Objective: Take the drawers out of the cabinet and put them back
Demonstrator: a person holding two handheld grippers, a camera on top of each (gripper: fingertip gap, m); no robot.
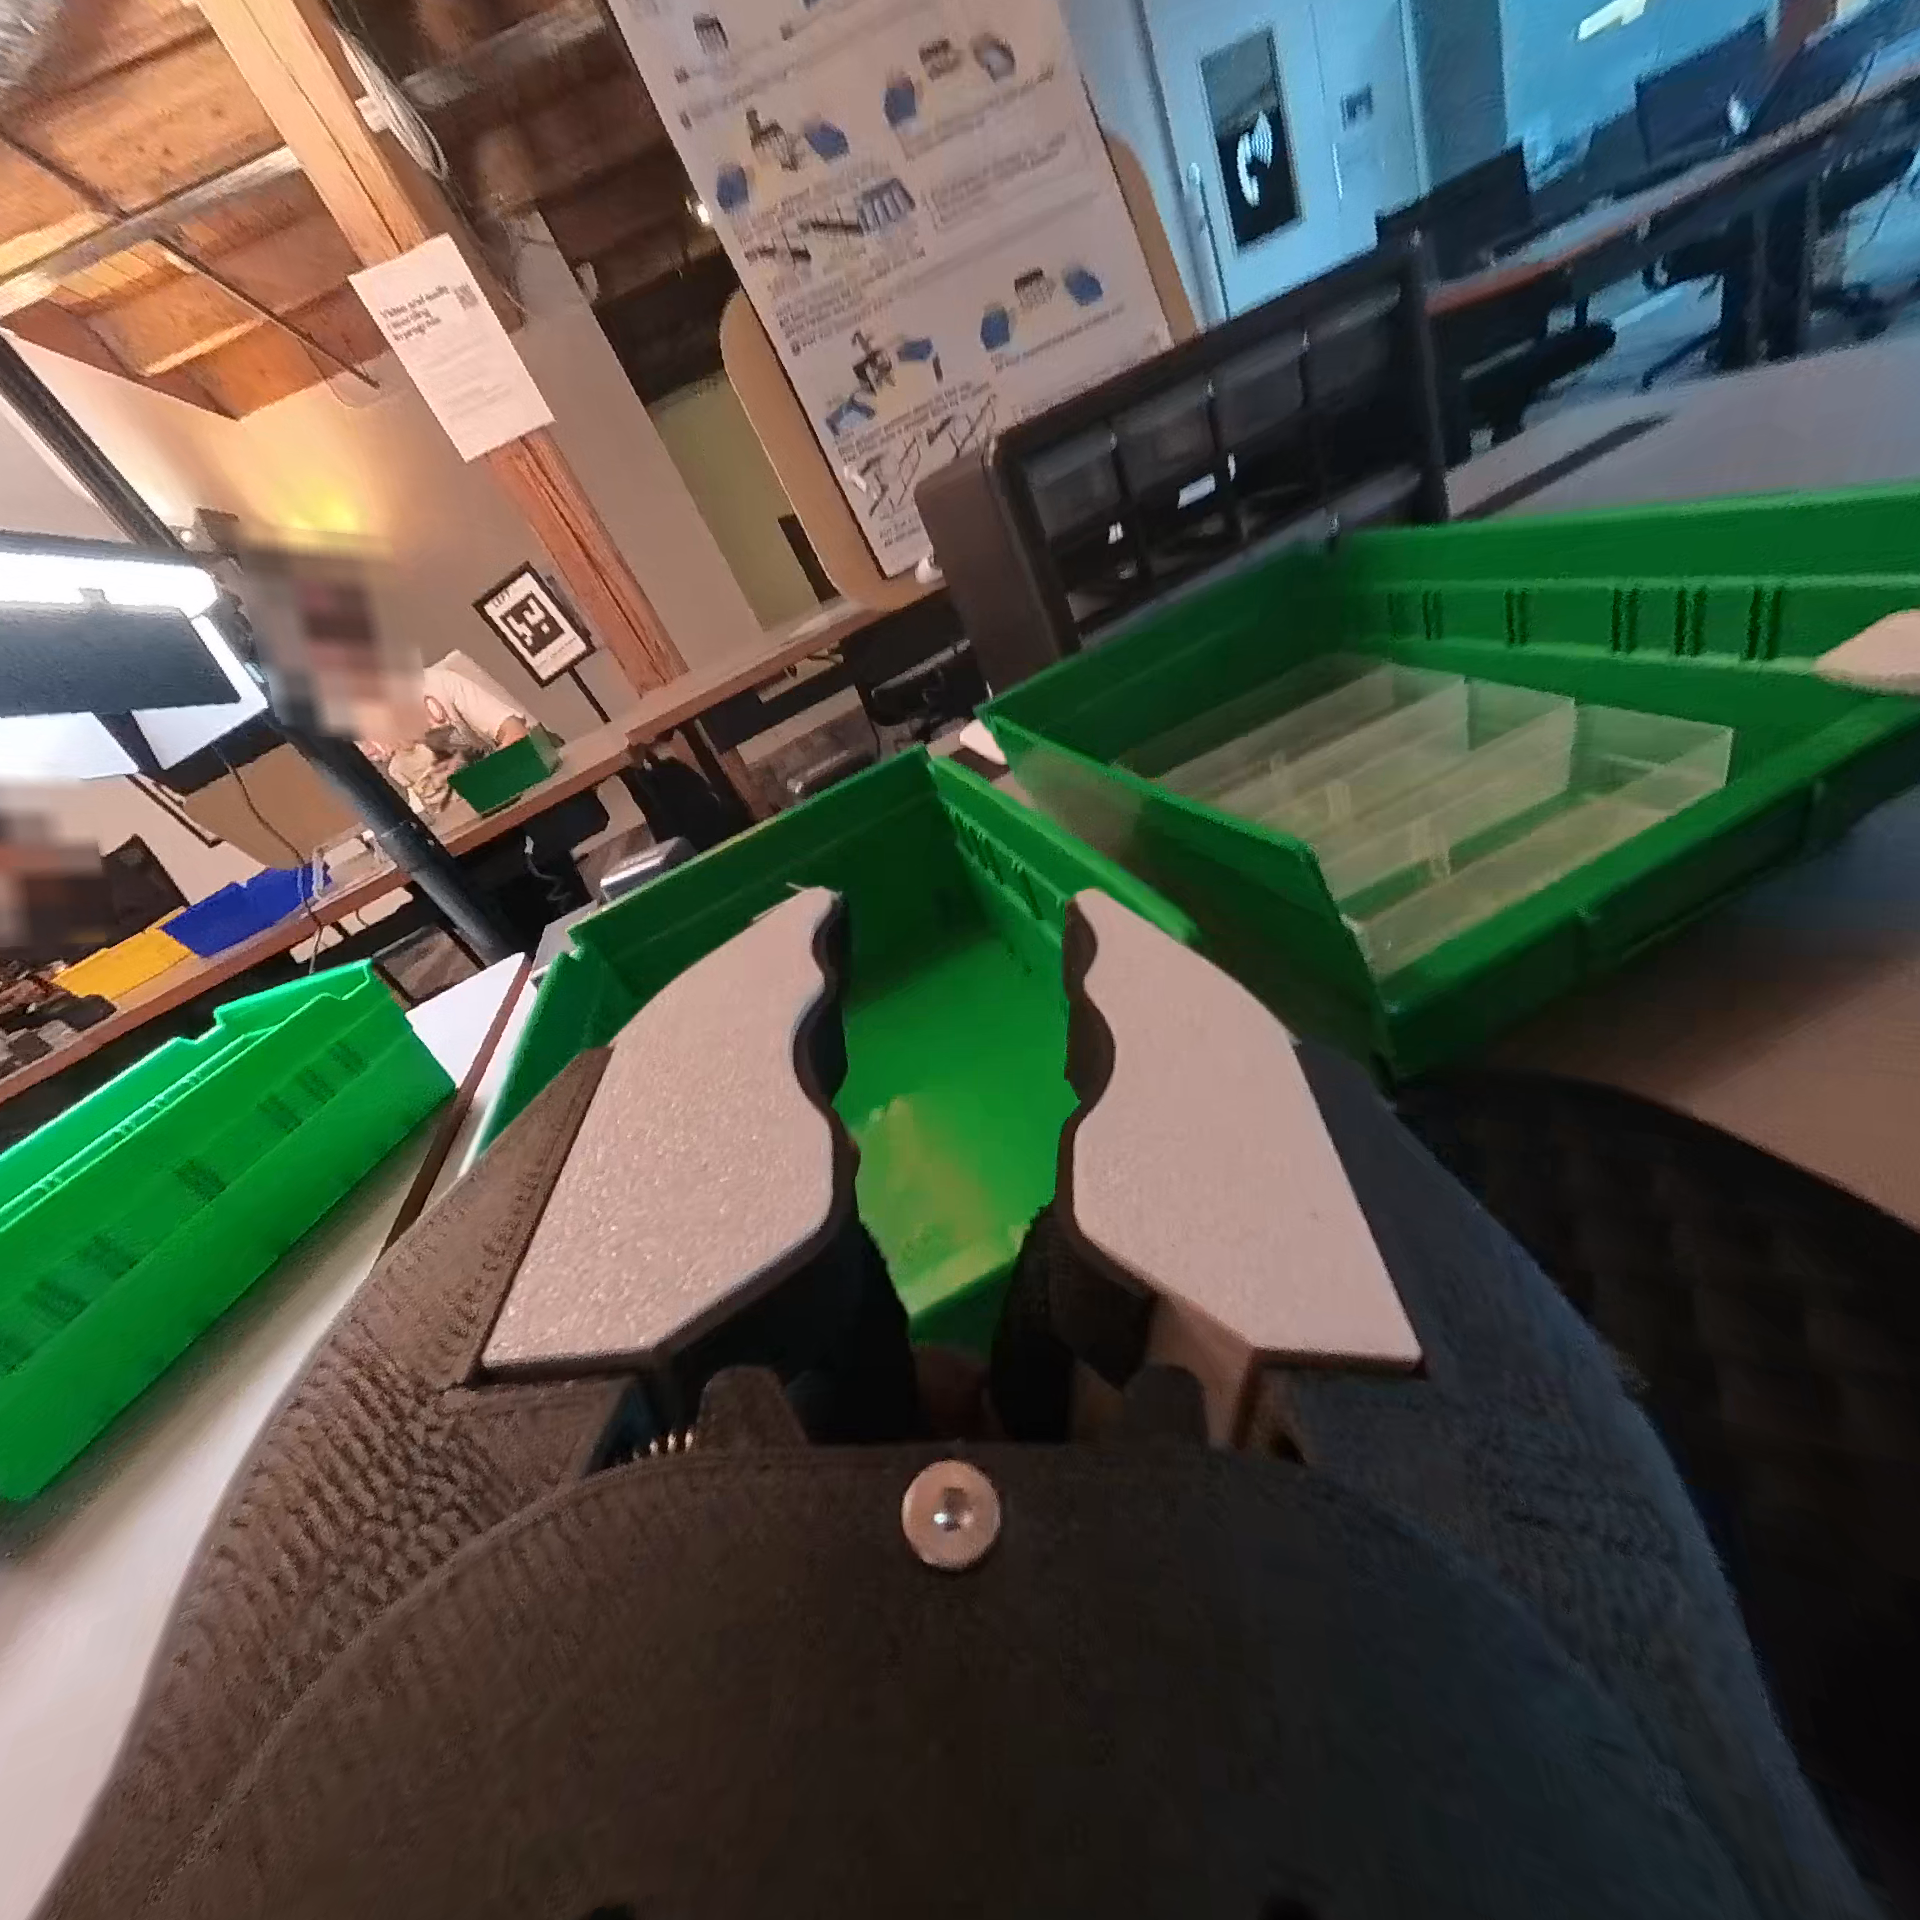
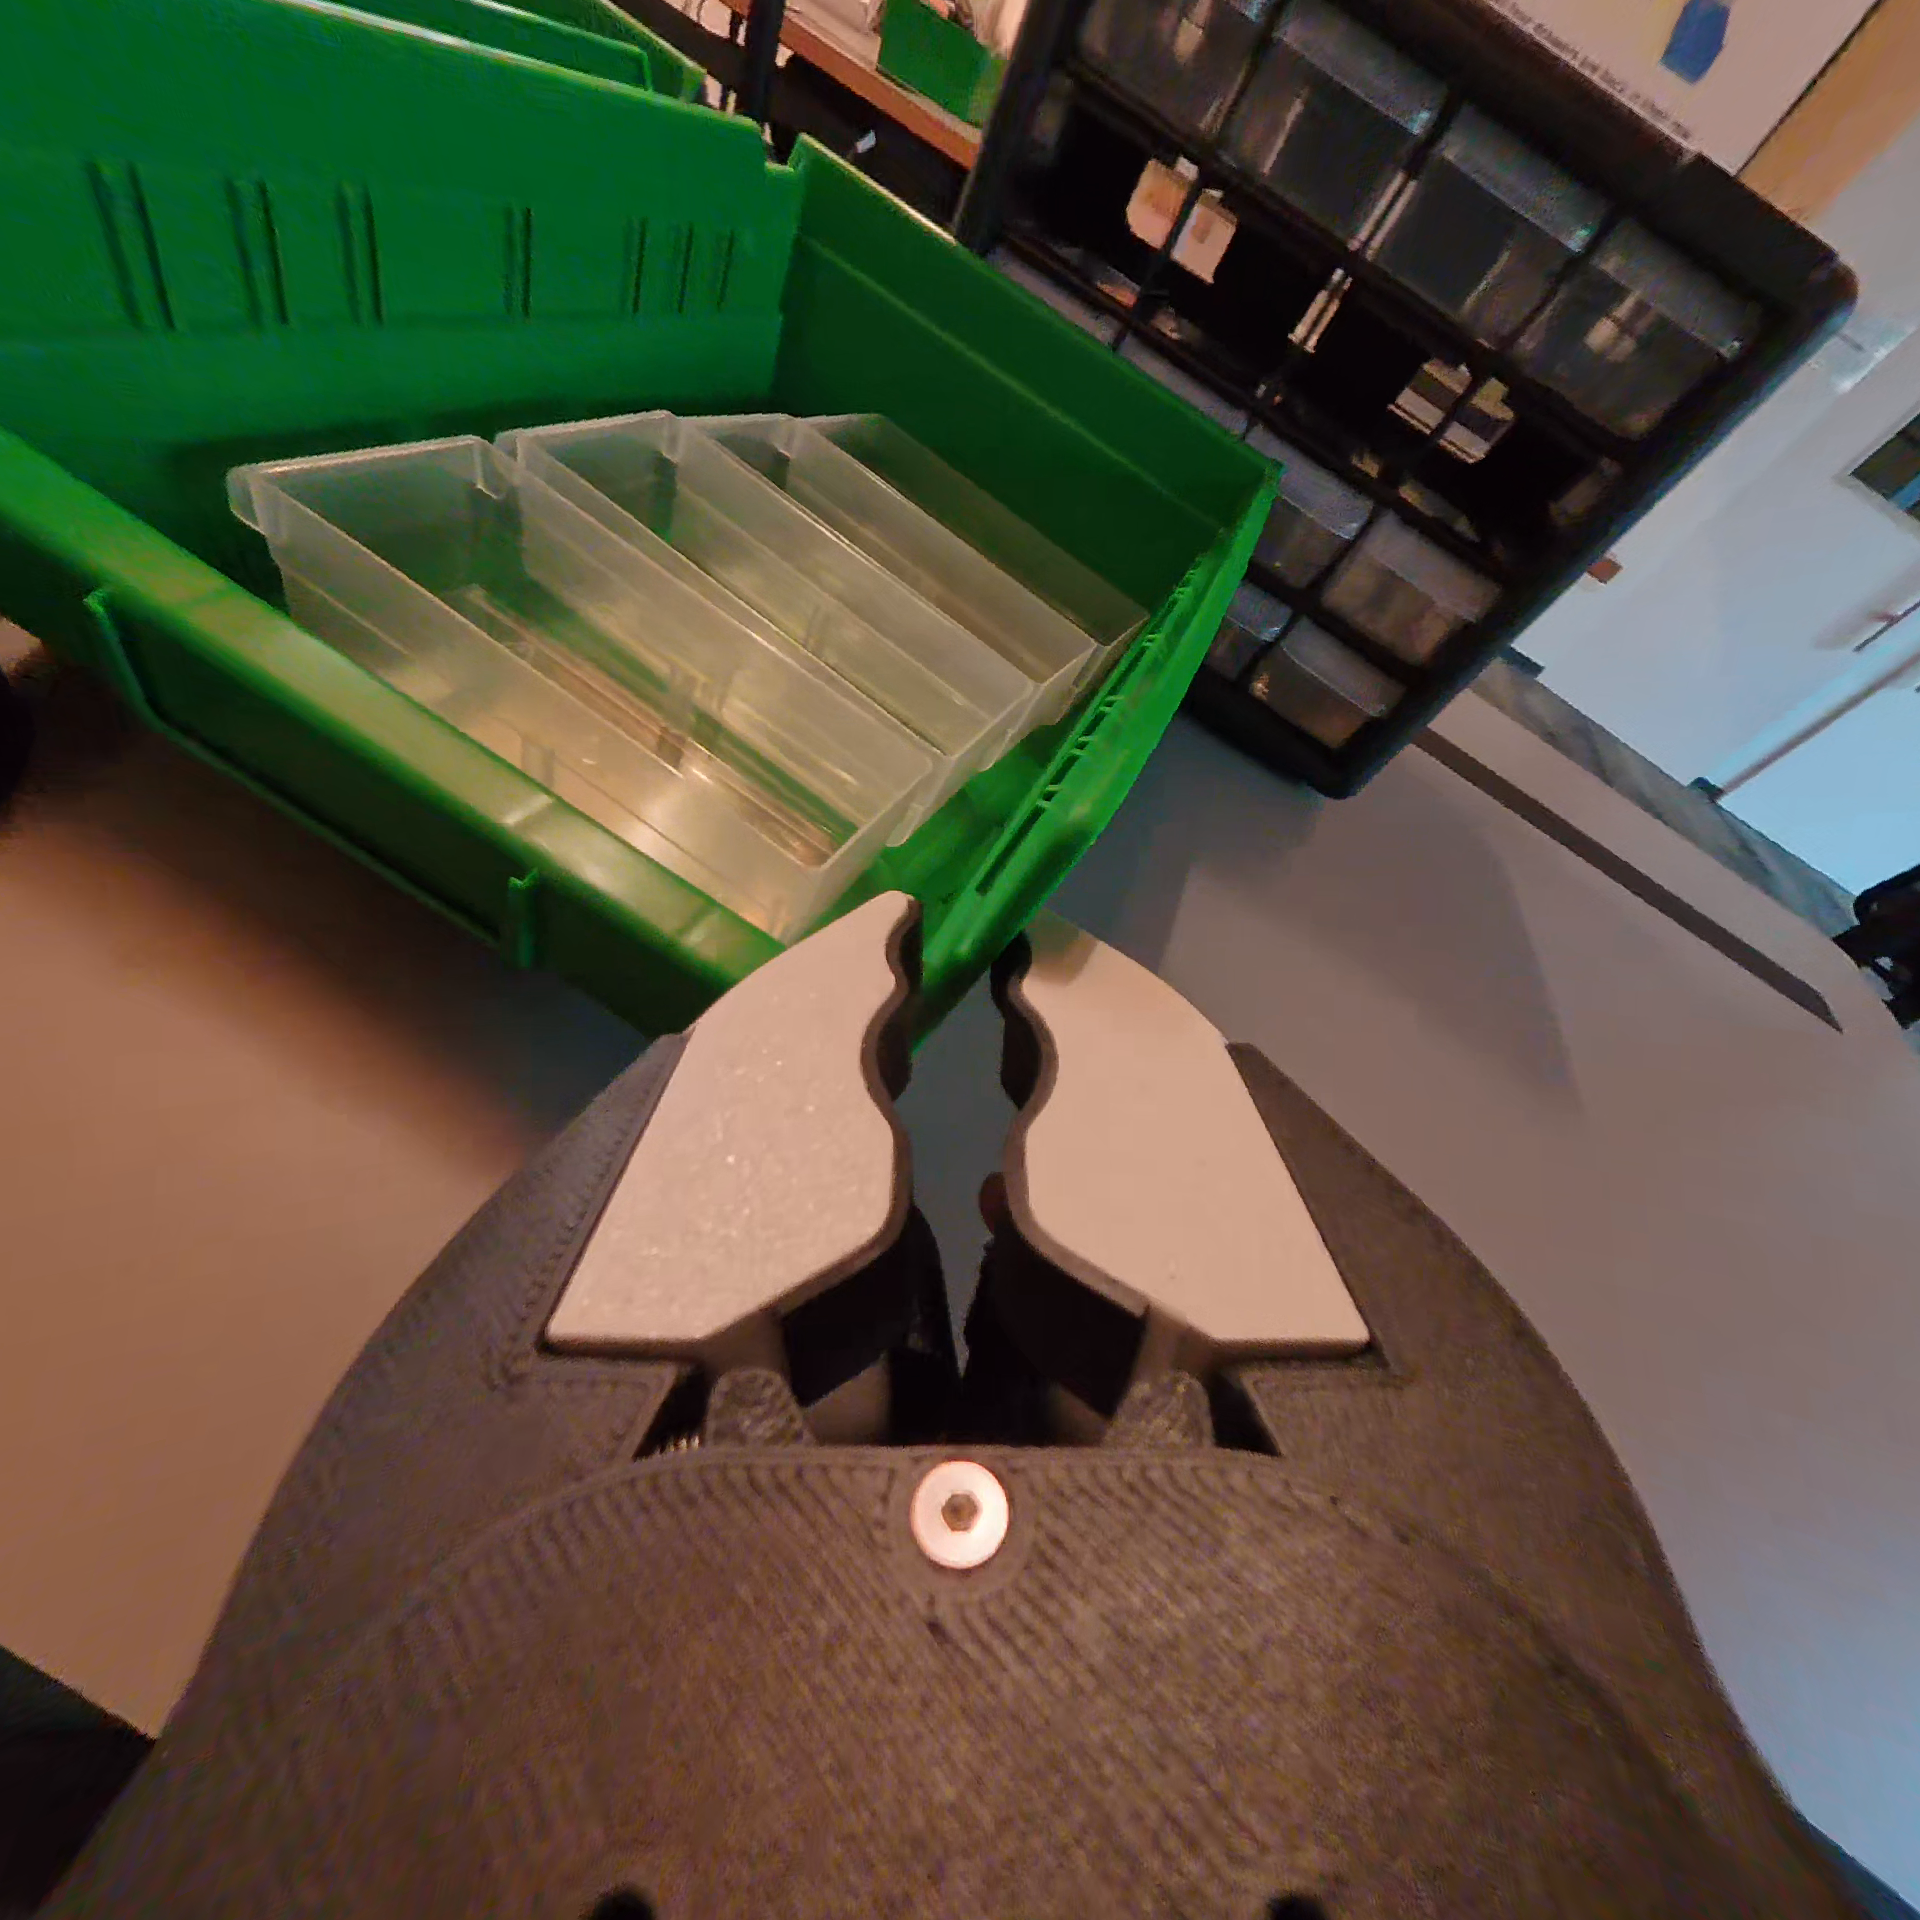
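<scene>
A black cabinet [image 2: 1756,343] stands at the back of the table, with clear drawers in some slots and other slots empty; it also shows in the left wrist view [image 1: 1195,468]. Several clear drawers [image 2: 623,644] lie side by side in a wide green bin [image 2: 343,748], which the left wrist view shows too [image 1: 1195,831]. My right gripper [image 2: 958,940] hovers at that bin's near right corner, jaws a narrow gap apart with nothing between them. My left gripper [image 1: 951,925] is open and empty over an empty narrow green bin [image 1: 966,997].
A third green bin [image 1: 208,1143] sits at the left by the table edge. The grey table [image 2: 1455,1091] runs right of the wide bin toward the cabinet. Other tables with bins, a poster and a person are in the background.
</scene>
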